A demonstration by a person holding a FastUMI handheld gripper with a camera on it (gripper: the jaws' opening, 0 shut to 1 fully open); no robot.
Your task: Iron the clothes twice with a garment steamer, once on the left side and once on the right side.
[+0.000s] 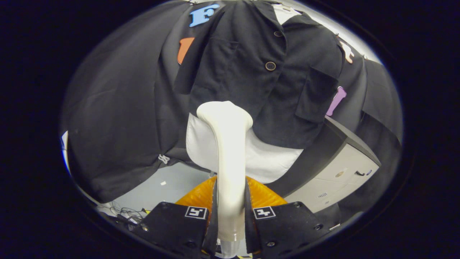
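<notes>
A white garment steamer stands upright between my fingers, its flat head close to the lower left part of the hanging clothes. My gripper is shut on the steamer's handle, both fingers pressing its sides. The clothes are a black buttoned jacket with two chest pockets, hung over a white garment whose hem shows below the jacket. The steamer's head sits just under the jacket's left hem, in front of the white cloth. I cannot tell whether the head touches the fabric.
A grey cabinet with drawers stands to the right of the clothes. An orange ribbed object lies behind the fingers, under the steamer. Cables lie on the pale floor at the lower left.
</notes>
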